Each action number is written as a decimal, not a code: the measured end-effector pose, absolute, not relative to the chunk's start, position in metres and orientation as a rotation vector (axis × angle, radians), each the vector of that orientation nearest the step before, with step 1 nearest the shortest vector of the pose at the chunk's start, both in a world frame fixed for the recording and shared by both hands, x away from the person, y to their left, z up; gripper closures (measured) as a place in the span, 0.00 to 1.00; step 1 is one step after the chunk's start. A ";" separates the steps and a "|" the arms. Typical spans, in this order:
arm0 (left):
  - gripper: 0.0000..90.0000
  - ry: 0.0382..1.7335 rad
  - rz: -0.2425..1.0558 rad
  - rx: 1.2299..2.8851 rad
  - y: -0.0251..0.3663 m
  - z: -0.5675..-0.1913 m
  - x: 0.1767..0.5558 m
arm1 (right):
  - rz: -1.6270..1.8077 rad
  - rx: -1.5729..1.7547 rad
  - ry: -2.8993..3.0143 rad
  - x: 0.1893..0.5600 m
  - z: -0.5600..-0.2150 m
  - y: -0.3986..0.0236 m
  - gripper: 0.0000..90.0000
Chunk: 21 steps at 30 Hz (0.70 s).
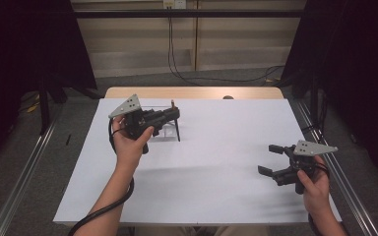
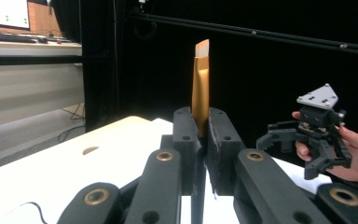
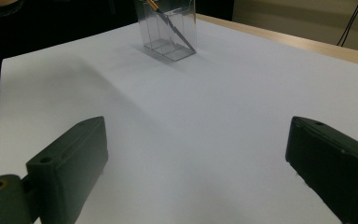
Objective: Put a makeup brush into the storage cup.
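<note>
The white sheet (image 1: pixel 202 167) covers almost the whole table, and most of it is bare, so between my two hands there is much free room. A strip of the wooden table edge (image 1: pixel 192 92) shows at the far side, and at the left and the right the sheet ends close to metal rails on the floor.

My left gripper (image 2: pixel 203 135) is at the far left part of the sheet, clenched on a makeup brush (image 2: pixel 200 88). In the left gripper view the brush stands up between the jaws, its long axis along them, the pale slanted tip away from me and the golden handle pressed between the pads. Its lower part goes into a clear plastic holder (image 3: pixel 168 32), which stands on the sheet under that gripper.

My right gripper (image 1: pixel 270 158) is near the right edge, well apart from the brush. Its jaws stand wide and hold nothing.
</note>
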State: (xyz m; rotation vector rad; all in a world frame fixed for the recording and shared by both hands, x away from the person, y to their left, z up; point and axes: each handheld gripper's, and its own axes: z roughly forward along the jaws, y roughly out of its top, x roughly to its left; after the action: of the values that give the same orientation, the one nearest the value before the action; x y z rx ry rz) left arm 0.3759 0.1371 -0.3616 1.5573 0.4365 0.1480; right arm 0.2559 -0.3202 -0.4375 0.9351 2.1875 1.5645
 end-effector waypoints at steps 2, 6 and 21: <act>0.93 0.441 0.159 1.555 0.138 -0.359 0.379 | 1.560 0.935 2.187 0.256 -0.437 -0.320 0.06; 0.93 0.449 0.173 1.553 0.138 -0.356 0.383 | 1.568 0.924 2.187 0.255 -0.437 -0.321 0.06; 0.93 0.473 0.203 1.551 0.138 -0.347 0.399 | 1.566 0.912 2.195 0.255 -0.437 -0.319 0.06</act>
State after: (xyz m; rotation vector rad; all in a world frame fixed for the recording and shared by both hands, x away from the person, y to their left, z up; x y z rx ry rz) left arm 0.3989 0.1379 -0.3473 1.5513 0.4727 0.2031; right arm 0.2552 -0.3194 -0.4372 0.9120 2.1946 1.5663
